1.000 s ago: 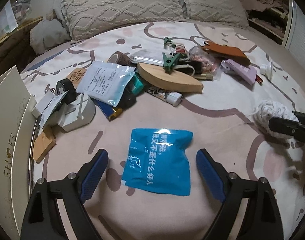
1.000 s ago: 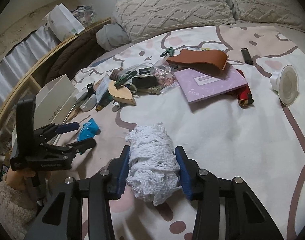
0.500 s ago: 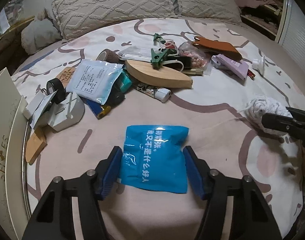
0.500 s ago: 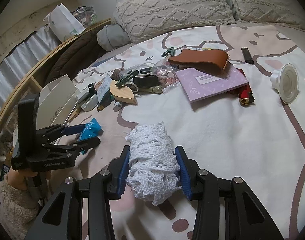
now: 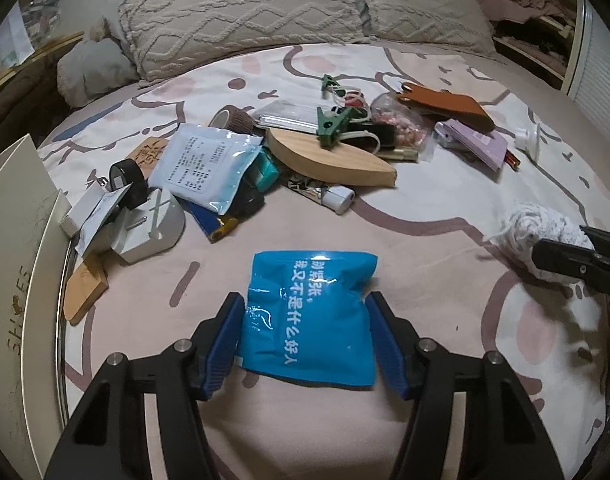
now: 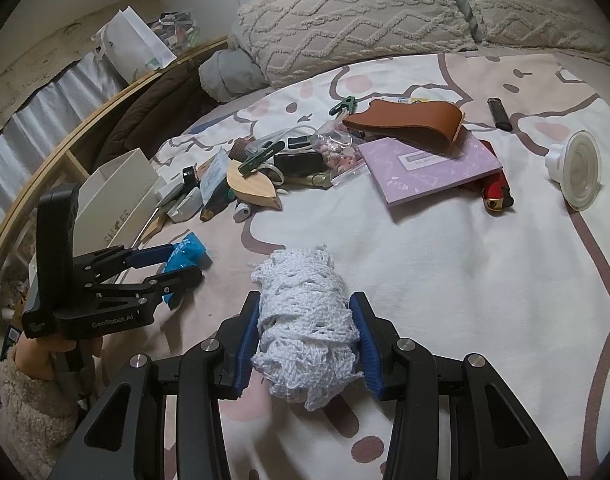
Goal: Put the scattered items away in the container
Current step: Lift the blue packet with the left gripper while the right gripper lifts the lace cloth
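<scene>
My left gripper [image 5: 305, 332] is shut on a blue packet [image 5: 311, 316] with white writing, on the bedspread; it also shows in the right wrist view [image 6: 187, 252]. My right gripper [image 6: 305, 320] is shut on a white crocheted bundle [image 6: 305, 328], which also shows at the right edge of the left wrist view [image 5: 541, 232]. A white shoebox [image 5: 13, 264] stands at the far left; it also shows in the right wrist view [image 6: 121, 188]. Scattered items lie beyond: a wooden leaf-shaped board [image 5: 337, 160], a white foil pouch [image 5: 205, 164], a green clip [image 5: 333, 124].
Further items lie on the bed: a purple notebook [image 6: 429, 168], a brown leather piece [image 6: 409, 120], a red lighter [image 6: 495, 192], a black lighter [image 6: 499, 114], a white cap [image 6: 577, 168], a grey device [image 5: 145, 228]. Cream pillows [image 5: 265, 12] line the back.
My left gripper has closed from wide open onto the blue packet. The right gripper stays shut on the white bundle and has hardly moved.
</scene>
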`<state>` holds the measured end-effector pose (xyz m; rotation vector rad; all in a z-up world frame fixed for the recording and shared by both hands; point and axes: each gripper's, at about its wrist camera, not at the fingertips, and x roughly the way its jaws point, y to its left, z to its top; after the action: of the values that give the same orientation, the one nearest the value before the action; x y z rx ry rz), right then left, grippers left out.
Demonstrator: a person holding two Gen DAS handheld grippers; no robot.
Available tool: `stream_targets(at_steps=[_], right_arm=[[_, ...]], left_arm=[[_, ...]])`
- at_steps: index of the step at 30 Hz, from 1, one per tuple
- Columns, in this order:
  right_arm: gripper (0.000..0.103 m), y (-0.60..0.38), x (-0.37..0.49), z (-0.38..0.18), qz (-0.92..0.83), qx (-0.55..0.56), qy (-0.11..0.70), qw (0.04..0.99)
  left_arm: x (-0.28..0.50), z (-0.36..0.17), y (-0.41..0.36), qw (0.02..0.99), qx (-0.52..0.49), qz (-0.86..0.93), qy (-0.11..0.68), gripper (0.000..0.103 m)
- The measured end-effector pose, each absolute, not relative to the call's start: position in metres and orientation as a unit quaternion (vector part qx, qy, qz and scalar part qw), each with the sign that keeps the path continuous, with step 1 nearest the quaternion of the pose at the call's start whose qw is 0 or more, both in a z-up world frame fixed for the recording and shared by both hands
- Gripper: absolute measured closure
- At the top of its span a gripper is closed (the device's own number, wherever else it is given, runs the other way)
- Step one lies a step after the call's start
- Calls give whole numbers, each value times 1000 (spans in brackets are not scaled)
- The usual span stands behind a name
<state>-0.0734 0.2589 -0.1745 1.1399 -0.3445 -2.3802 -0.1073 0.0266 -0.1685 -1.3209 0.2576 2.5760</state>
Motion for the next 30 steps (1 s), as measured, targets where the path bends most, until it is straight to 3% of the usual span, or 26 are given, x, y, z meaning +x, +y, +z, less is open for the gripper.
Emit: stream_targets(at_steps=[23,30], right_arm=[[58,268,-68,-156,-877,381,-158,249],[58,257,-67,-162,-870,413,-113,246]], left_arm=[[-97,-133,20,106,-404,906,72,41],[-97,-131,19,107,-403,906,69,41]])
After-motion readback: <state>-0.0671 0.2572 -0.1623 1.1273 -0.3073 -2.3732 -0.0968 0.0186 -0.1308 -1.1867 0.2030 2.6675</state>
